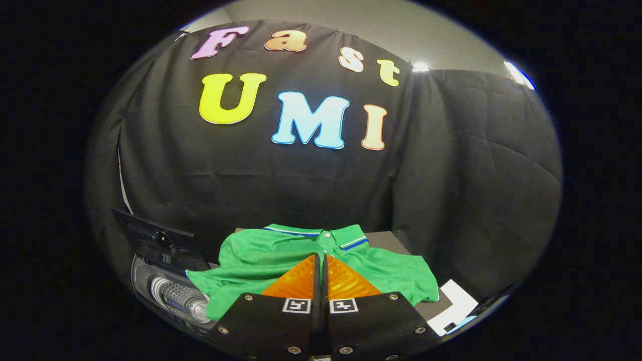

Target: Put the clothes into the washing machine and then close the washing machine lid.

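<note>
A green polo shirt (261, 255) with a white and blue striped collar lies spread on a dark table (388, 241), just ahead of and under my fingers. My gripper (321, 260) is shut, its two fingertips pressed together above the shirt's middle, with nothing between them. To the left of the shirt sits the washing machine (173, 293), its drum opening showing a perforated metal inside. Its dark lid (158, 240) stands raised behind the opening.
A white sheet of paper (454, 306) lies on the table to the right of the shirt. The black cloth wall hangs close behind the table and the machine.
</note>
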A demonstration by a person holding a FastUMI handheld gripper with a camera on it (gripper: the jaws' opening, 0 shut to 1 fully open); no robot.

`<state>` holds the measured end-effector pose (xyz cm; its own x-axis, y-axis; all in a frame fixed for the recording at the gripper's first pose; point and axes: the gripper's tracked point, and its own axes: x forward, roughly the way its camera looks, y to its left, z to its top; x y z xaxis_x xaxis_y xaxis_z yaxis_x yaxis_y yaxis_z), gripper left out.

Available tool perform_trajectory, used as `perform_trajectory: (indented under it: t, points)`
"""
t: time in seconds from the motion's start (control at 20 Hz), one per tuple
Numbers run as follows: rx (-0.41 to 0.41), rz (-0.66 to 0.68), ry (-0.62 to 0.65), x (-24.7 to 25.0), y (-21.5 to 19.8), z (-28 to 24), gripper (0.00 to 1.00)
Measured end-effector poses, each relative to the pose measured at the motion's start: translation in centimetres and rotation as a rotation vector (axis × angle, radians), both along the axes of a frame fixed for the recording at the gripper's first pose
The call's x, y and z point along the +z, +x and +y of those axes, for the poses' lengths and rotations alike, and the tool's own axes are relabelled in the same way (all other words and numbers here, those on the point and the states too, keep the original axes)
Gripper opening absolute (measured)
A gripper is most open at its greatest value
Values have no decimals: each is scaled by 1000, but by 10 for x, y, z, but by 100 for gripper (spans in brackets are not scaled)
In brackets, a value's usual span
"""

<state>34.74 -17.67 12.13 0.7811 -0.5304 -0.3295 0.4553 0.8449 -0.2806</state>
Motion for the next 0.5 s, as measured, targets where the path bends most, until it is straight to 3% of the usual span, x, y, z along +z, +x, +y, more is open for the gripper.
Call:
perform_trajectory:
  t: [0.5]
  points:
    - [28, -16, -47, 17, 15, 135, 0]
